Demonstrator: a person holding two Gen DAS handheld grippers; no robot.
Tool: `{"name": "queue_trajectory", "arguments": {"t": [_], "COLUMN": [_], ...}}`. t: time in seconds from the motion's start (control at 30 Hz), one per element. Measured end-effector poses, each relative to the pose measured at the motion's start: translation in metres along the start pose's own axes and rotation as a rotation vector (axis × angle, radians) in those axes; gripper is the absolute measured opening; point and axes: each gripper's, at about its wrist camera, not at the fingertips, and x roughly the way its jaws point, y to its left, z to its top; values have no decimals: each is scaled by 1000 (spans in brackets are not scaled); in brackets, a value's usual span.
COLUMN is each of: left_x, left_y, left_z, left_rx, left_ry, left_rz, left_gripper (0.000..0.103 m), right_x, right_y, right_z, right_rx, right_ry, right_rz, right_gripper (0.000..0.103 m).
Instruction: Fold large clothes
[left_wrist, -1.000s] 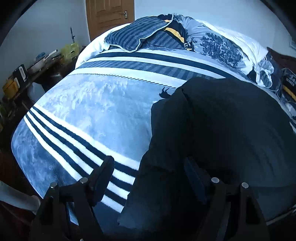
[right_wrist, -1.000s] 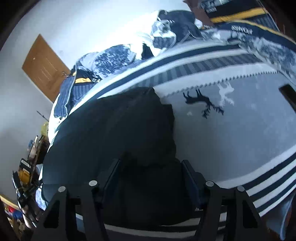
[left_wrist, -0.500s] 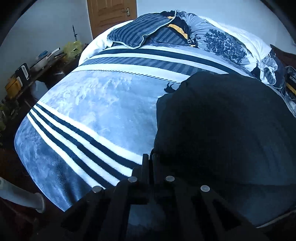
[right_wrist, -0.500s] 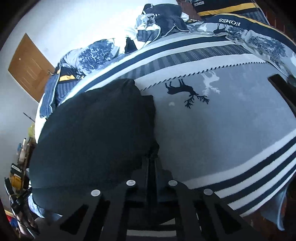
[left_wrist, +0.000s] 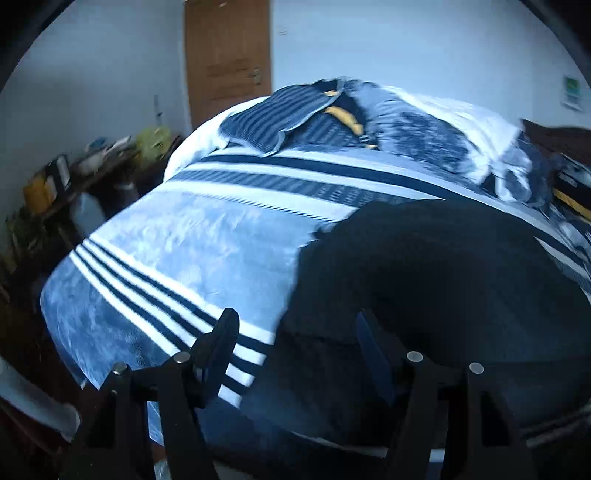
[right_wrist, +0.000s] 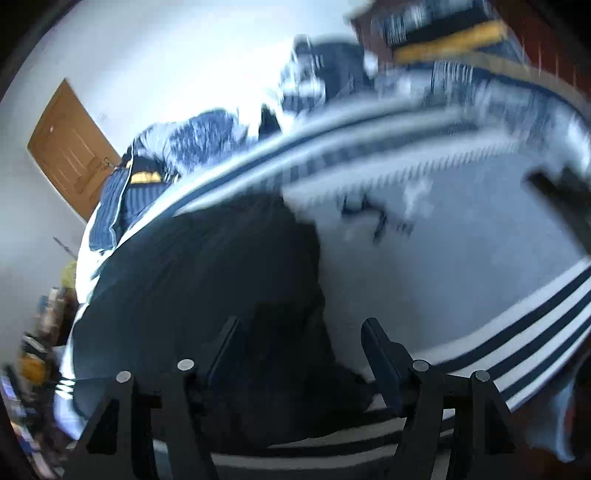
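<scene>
A large black garment lies spread on the blue striped blanket of the bed. My left gripper is open and empty, held above the garment's near left edge. In the right wrist view the same black garment fills the left half over the blanket. My right gripper is open and empty above the garment's near right edge. Both views are motion-blurred.
Pillows and a bunched quilt lie at the head of the bed. A cluttered side table stands left of the bed, below a wooden door. A dark flat object lies on the blanket at right.
Both grippers were open a second ago, shut on the garment's near edge half a second ago, and are open again now, lifted back from the cloth.
</scene>
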Motion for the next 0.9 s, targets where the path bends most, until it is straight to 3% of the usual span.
{"name": "queue_trajectory", "arguments": {"t": [0.17,0.4,0.53,0.67,0.77,0.83,0.9], "left_x": [5,47,94,123,121,110,98], "left_y": [-43,-89,-113,-94,-85,-81,-81], "left_z": [26,66,57,41,49,62,80], "left_rx": [30,88,206,134,140,140,128], "left_ry": [25,66,126,121,168,137,57], "left_rz": [-24,-64,45,78,65,56,45], "left_gripper": [74,79,79,82,82,81,82], "right_x": [-1,68,120,147,149,133,119], "right_y": [63,128,134,126,121,116,117], "right_z": [13,53,49,30,34,50,67], "right_rx": [-112,-182,-211,-236,-221,-172,-169], "right_ry": [45,174,254,258,295,285,231], "right_rz": [73,144,108,76,69,135,190], "right_gripper": [71,73,75,76,76,76,77]}}
